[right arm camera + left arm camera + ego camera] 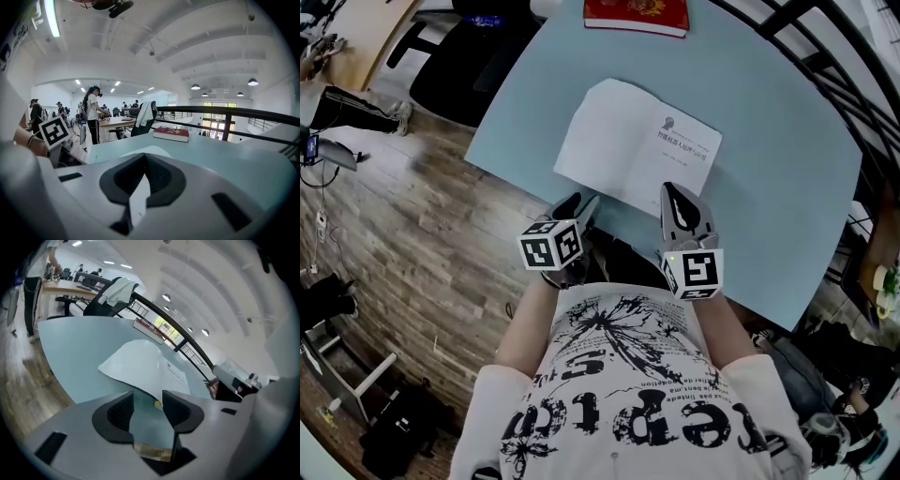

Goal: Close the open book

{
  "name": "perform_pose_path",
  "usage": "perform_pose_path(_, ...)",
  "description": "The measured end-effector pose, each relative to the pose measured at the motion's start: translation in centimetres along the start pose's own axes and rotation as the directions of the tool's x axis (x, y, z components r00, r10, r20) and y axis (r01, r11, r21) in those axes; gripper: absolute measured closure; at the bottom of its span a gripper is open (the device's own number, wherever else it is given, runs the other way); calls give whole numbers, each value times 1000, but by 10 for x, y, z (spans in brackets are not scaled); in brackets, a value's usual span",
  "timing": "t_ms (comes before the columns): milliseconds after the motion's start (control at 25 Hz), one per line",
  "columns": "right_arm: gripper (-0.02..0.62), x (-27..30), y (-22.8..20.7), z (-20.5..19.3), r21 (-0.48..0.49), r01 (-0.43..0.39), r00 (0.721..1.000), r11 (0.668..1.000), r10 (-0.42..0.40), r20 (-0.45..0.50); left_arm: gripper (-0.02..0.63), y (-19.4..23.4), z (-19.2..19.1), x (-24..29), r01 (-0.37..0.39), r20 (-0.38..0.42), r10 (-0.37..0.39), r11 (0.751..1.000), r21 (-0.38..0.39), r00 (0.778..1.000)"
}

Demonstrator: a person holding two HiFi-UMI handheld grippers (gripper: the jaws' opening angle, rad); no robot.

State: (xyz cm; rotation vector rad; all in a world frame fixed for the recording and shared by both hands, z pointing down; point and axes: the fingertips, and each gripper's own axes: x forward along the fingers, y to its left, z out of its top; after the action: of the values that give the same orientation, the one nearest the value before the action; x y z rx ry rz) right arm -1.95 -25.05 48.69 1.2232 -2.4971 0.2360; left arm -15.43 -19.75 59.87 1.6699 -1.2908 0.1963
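On the pale blue table [769, 187], nearest the person, the left gripper [581, 206] stands spread and empty and the right gripper [677, 195] is pressed together. Just beyond, the open book [637, 141] lies flat, not yet closed. Farthest is a red book [636, 14].

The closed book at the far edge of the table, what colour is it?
The closed book is red; clearest in the head view.

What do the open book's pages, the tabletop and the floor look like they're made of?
Open book: paper, with thin matte white pages and small dark print on one page.
Table: a smooth pale blue top with a faint sheen. It is probably laminate or painted board, but I can't tell which.
Floor: brown planks with visible grain and seams. Real wood or a wood-look covering is unclear.
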Motion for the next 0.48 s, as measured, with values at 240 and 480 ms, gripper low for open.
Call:
perform_pose_path(240,586,-2,-5,-3,-17,12,1000,1000,-12,-13,402,9,4,13,18,-6,-19,994,-108,1000)
perform_pose_path(480,586,-4,-14,-4,0,40,999,999,-40,-12,390,12,7,26,61,-3,-64,964,-260,998)
